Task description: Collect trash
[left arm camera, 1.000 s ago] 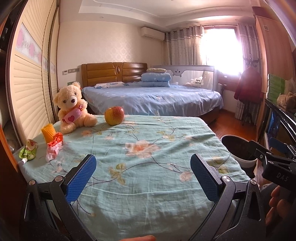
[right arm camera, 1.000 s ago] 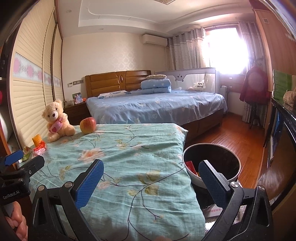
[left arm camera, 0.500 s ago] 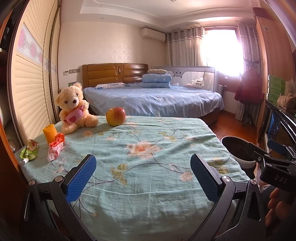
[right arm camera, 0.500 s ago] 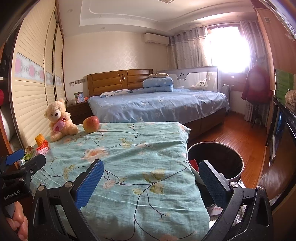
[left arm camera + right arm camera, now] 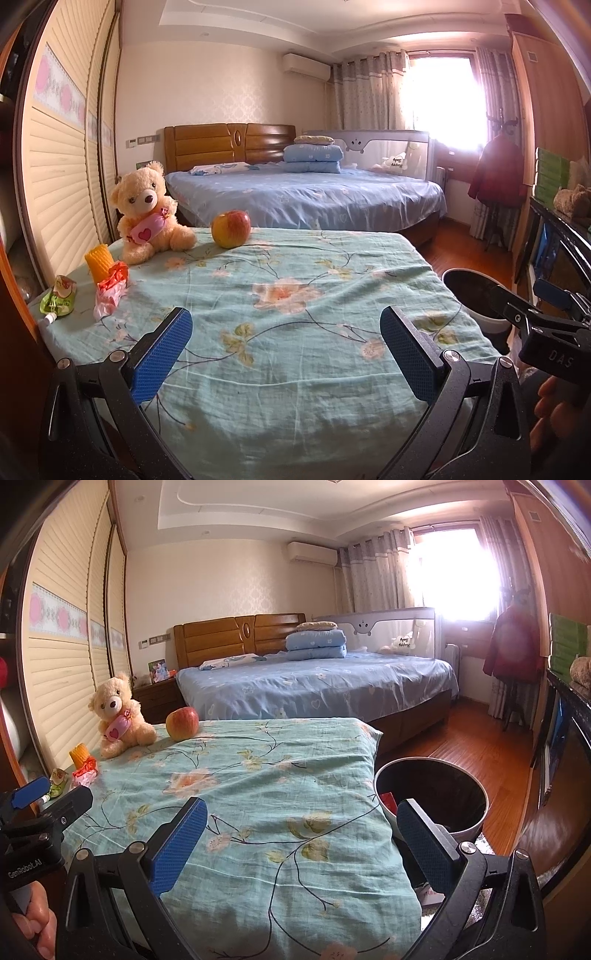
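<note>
Both grippers, left gripper (image 5: 286, 349) and right gripper (image 5: 301, 843), unchanged: spread wide, empty; views nudged slightly nearer table (image 5: 295, 302).

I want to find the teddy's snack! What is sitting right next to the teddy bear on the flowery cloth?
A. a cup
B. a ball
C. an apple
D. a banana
C: a red and yellow apple sits on the flowery cloth just to the right of the teddy bear in the left wrist view, a little apart from it.
</note>
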